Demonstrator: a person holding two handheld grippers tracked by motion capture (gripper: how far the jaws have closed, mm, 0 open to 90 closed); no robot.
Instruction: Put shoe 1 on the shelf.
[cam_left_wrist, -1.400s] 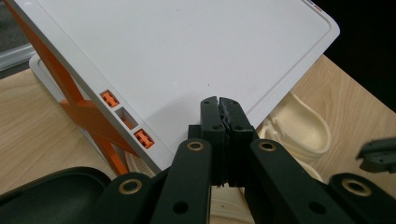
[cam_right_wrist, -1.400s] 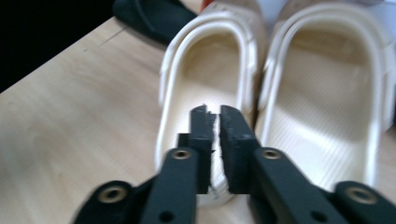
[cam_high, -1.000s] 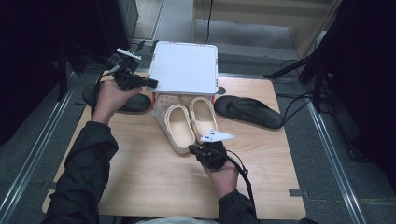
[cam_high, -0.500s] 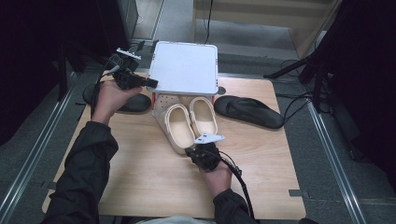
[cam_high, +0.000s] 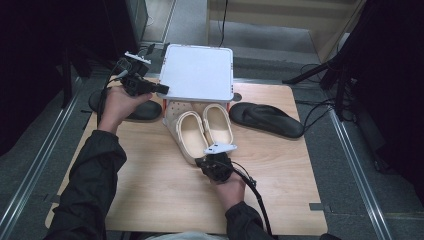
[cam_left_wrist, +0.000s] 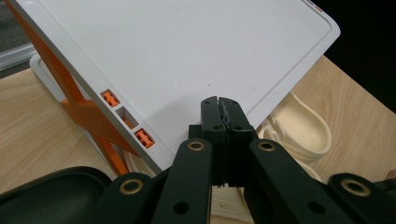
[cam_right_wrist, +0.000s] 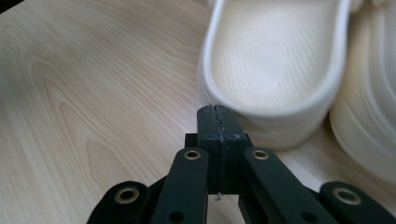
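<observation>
From the high view, a pale wooden bench (cam_high: 150, 190) stands on a grey floor with metal rails along both sides and dark surroundings. At its far edge sits a white box (cam_high: 197, 72) with orange trim. Just in front of it lie two cream clogs (cam_high: 205, 127) side by side, toes under the box. A black sandal (cam_high: 267, 120) lies to their right and another black sandal (cam_high: 142, 111) at the left edge. The left gripper (cam_high: 161, 89) points at the box's left side; the right gripper (cam_high: 206, 161) rests by the heel of the left clog.

In the left gripper view, its jaws are pressed together with nothing between, tips at or just short of the white lid, hard to tell which.

In the right gripper view, the jaws are likewise closed and empty, tips just beside the clog's heel over bare wood.
</observation>
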